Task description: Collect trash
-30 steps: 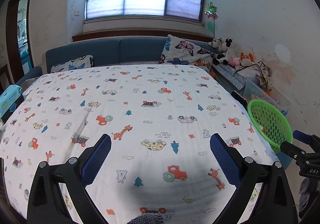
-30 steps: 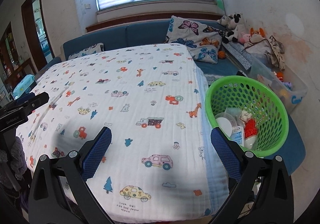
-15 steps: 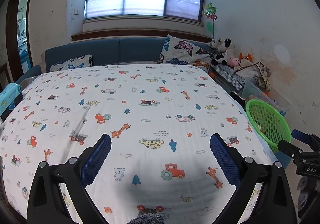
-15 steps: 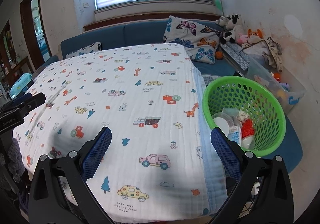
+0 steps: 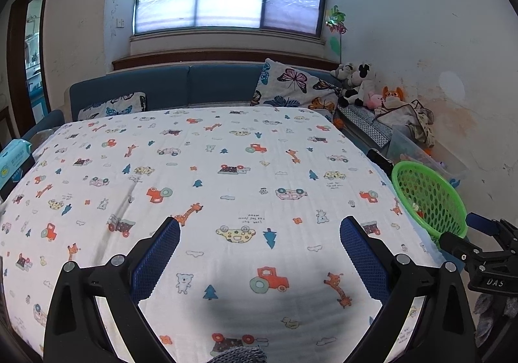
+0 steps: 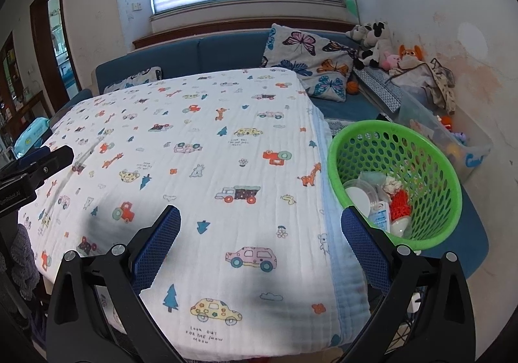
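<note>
As both cameras have drawn back from the table over the last second, the left gripper [image 5: 260,228] and right gripper [image 6: 260,217] hang released and empty above the soft quilted cartoon-print cloth [image 6: 200,162]. The trash [image 6: 378,198] sits in the round perforated green plastic basket [image 6: 430,149] at right, suggesting collection is finished.
</note>
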Tool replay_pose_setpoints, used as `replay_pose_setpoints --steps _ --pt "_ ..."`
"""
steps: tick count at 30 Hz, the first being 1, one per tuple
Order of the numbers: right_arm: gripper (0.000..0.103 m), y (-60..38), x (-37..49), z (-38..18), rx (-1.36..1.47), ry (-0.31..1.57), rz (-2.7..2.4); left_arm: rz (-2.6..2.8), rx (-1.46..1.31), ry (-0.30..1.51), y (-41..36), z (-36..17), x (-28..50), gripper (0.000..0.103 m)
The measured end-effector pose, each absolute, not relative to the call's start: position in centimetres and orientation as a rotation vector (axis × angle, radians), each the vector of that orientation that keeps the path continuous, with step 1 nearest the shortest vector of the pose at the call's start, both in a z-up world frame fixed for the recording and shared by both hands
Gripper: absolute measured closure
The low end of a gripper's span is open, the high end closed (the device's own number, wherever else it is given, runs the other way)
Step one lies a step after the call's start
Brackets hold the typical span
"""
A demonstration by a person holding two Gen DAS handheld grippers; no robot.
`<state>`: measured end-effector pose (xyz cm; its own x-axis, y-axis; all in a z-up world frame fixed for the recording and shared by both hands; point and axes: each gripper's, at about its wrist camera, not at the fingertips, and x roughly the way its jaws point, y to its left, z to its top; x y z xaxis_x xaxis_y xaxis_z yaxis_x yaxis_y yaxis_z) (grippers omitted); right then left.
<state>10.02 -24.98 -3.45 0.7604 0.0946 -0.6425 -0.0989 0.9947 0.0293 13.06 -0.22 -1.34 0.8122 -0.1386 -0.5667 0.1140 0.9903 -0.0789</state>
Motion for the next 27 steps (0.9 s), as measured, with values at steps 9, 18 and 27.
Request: replay_pose_setpoints --steps 9,18,27 --pt "0.004 -25.1 9.9 -3.6 0.002 0.697 0.104 -0.147 -0.032 0.610 -0.9 -1.5 13.0 0.007" --pt "0.004 -25.2 9.9 -3.3 0.005 0.693 0.105 -0.159 -0.021 0.591 -1.6 -1.3 12.9 0.007" --pt "0.004 -25.2 10.0 -3.3 0.008 0.692 0.102 -0.152 -0.038 0.609 -1.4 -1.5 13.3 0.007"
